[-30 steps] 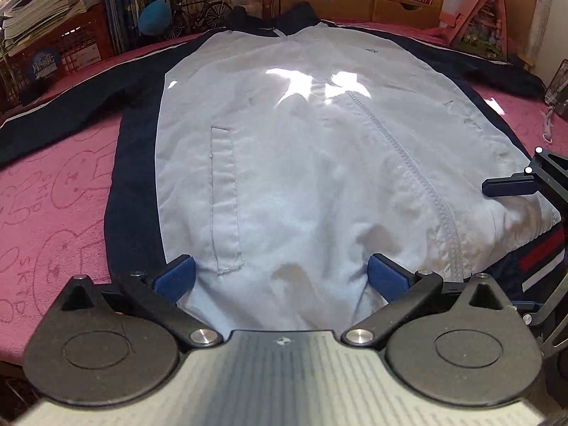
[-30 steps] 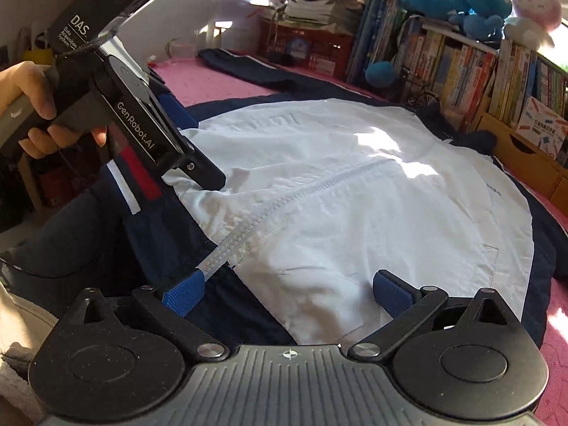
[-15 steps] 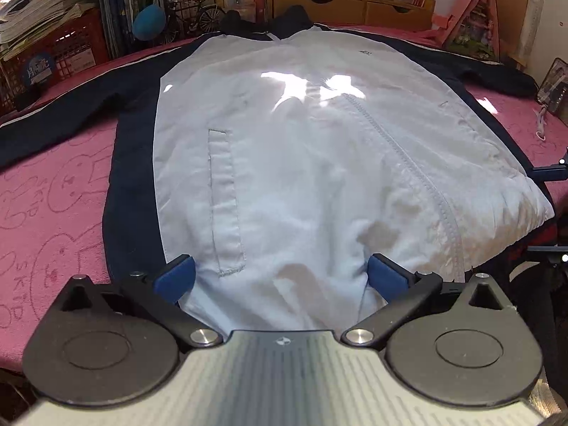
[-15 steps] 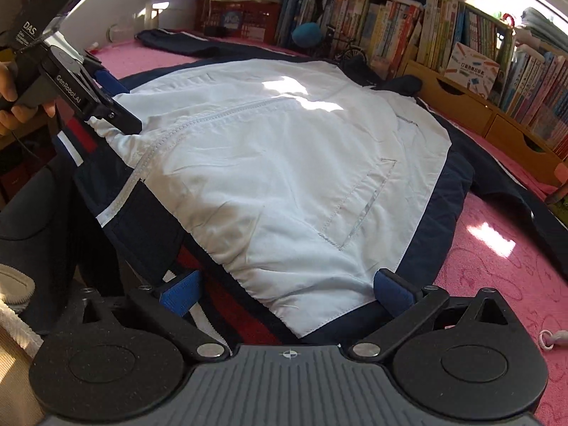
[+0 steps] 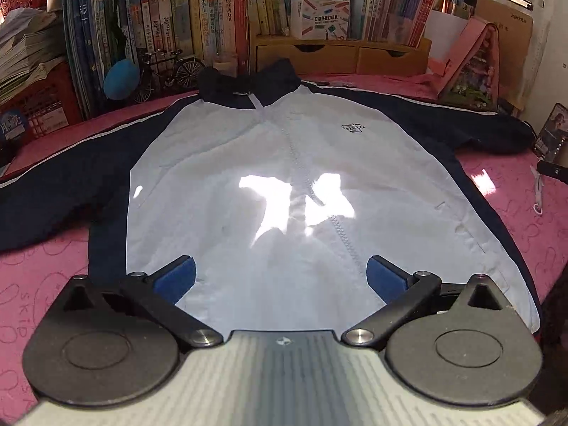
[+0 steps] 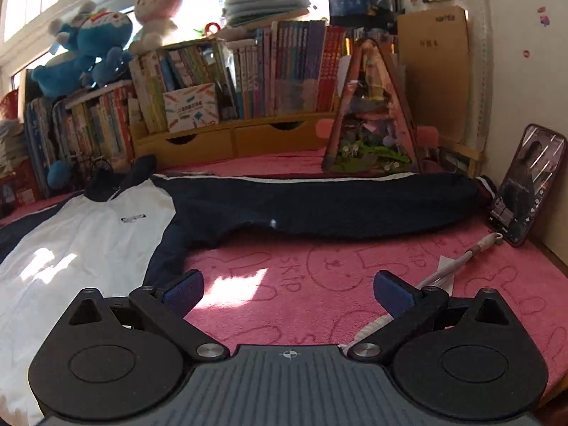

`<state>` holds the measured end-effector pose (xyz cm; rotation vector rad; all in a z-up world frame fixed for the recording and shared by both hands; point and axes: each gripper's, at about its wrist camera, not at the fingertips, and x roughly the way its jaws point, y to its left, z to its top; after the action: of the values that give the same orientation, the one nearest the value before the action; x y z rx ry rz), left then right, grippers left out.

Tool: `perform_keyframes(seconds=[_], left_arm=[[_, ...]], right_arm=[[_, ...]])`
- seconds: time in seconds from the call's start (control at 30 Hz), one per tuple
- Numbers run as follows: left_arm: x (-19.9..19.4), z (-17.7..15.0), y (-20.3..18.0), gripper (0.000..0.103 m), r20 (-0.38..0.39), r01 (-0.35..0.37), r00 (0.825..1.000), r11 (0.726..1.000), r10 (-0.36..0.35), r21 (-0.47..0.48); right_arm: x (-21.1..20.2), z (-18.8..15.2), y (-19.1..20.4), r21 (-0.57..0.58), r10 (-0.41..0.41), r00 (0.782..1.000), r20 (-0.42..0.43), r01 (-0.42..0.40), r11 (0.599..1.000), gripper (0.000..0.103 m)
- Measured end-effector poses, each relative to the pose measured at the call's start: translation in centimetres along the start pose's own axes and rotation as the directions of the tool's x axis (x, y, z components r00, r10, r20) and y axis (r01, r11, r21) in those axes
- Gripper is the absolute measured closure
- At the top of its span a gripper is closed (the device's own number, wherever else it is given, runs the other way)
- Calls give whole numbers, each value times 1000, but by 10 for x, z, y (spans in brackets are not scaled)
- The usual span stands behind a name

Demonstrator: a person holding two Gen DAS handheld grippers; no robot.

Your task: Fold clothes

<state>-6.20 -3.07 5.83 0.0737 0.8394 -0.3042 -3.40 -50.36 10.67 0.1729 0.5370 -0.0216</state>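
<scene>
The jacket (image 5: pixel 284 191) has a pale, near-white front panel with a small dark chest emblem, navy collar and navy sleeves (image 6: pixel 319 206) edged with a thin white stripe. It lies on a pink cover (image 6: pixel 301 284) printed with faint outlined cartoon figures and letters. Both grippers are black with blue pads (image 5: pixel 175 278), and behind them sit a blue plush toy (image 6: pixel 88 49), a pink-and-white one (image 6: pixel 156 3) and rows of many-coloured books (image 5: pixel 220 17).

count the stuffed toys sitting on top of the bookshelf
2: a blue plush sits on the books at the shelf's left end, and a pink-and-white plush sits just right of it. Others may be out of frame.
</scene>
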Motion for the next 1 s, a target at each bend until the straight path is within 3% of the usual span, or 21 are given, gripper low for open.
perform_keyframes(seconds=[0.17,0.33,0.47,0.77,0.83,0.9,1.0], left_arm=[[50,37,-32,0,16,26,1000,1000,-26,3],[95,48,-56,0,20,-54,998,997,53,51],[125,39,-49,0,-61,-78,995,996,80,30],[126,28,-49,0,33,-93,995,995,92,37],[126,26,-50,0,58,-96,994,995,94,35],[126,23,-50,0,75,-99,993,995,96,32],[126,23,-50,0,82,-99,992,995,96,29]], right_arm=[[51,32,-70,240,-117,993,29,107,965,1],[99,51,-110,369,-173,985,22,153,917,5],[128,62,-121,379,-205,979,6,188,906,5],[183,68,-128,315,-302,950,-81,312,896,7],[191,68,-126,287,-328,940,-91,340,895,25],[196,68,-124,268,-342,935,-99,356,895,73],[189,72,-116,257,-325,943,-66,331,908,89]])
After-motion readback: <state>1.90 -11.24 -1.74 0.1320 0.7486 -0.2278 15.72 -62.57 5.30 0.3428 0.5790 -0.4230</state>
